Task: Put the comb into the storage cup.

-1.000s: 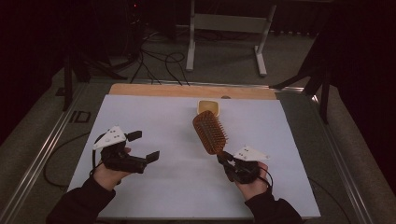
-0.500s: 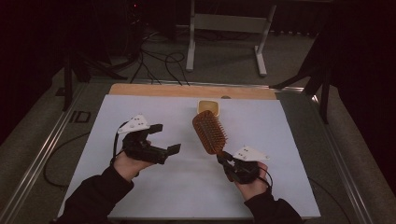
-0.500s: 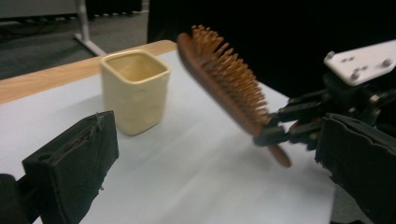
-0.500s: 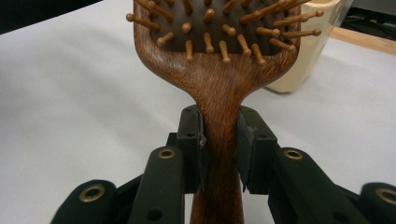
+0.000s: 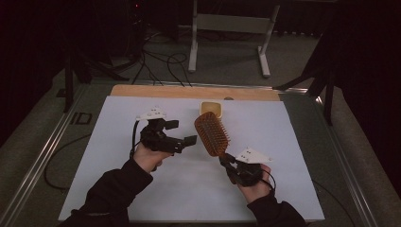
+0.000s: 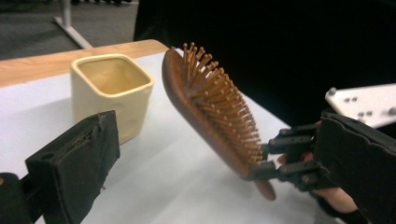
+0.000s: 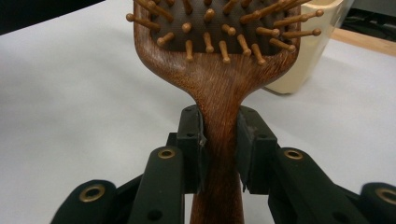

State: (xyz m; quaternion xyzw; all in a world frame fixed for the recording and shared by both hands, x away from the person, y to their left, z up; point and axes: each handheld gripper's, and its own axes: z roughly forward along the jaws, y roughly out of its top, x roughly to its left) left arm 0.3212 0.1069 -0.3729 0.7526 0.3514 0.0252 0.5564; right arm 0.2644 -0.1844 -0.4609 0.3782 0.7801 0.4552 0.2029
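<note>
White desk [image 5: 118,189], dark room.
Right tool [image 5: 226,161] clamps the hairbrush [image 5: 212,134] handle; left tool [image 5: 182,135], gaping wide, sits just beside the bristles.

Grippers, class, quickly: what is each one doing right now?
Left gripper: open, holding nothing.
Right gripper: shut on the handle of the brown wooden paddle hairbrush.

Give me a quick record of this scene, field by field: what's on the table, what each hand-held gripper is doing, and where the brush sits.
surface: white sheet over a table
objects: wooden hairbrush; cream square cup, empty
right hand-held gripper: shut on the hairbrush handle
left hand-held gripper: open, holding nothing, beside the brush head
hairbrush pose: head raised off the sheet, tilted
cup position: behind the brush head, upright
</note>
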